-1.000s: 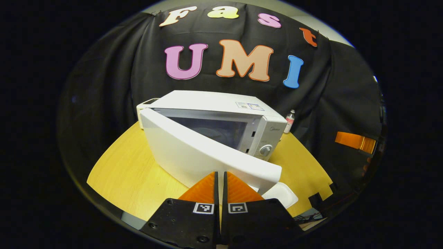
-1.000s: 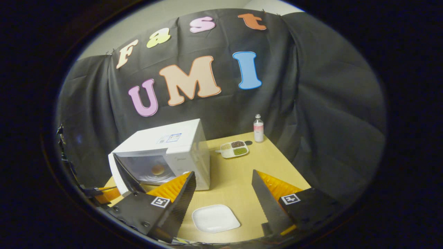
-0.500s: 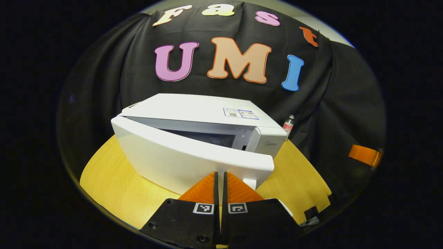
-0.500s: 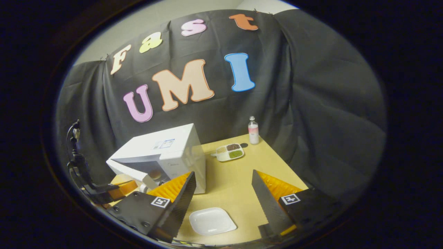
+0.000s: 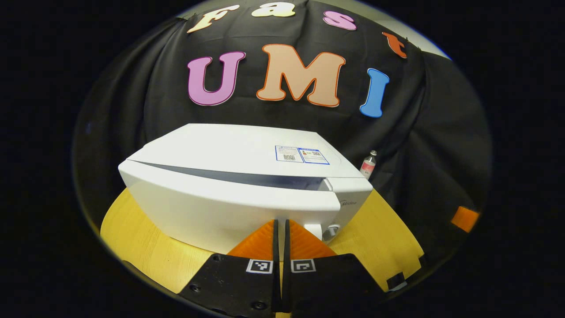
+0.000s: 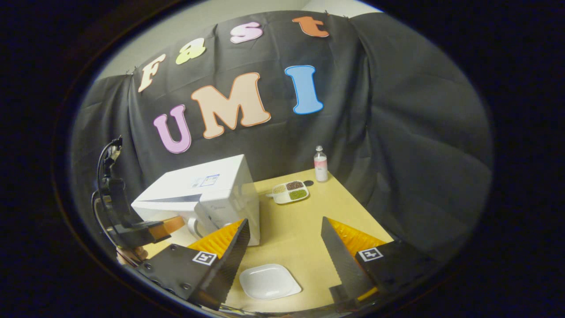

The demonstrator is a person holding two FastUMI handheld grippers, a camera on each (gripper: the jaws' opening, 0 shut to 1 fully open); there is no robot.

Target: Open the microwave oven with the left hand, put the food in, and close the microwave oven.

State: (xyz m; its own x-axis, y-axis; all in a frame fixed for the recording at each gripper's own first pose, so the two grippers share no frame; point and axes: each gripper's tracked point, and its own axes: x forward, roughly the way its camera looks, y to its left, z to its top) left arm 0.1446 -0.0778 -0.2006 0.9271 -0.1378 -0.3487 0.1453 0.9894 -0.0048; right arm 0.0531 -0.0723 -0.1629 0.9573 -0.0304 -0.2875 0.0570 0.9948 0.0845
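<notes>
The left gripper (image 5: 280, 227), pressed together, touches the microwave door (image 5: 229, 207), and the right gripper (image 6: 282, 236) is spread above a white plate (image 6: 270, 281).

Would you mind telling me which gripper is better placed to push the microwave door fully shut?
Left. The left gripper, fingers closed, sits right at the nearly shut microwave door. The right gripper hangs open above the empty white plate.

Black cloth (image 6: 397, 132) is hanging in folds as the booth's wall, wrapping around the back and right side. A pale wall (image 6: 212, 13) is showing above it. Soft light is falling on the yellow wooden tabletop (image 6: 304, 221).
</notes>
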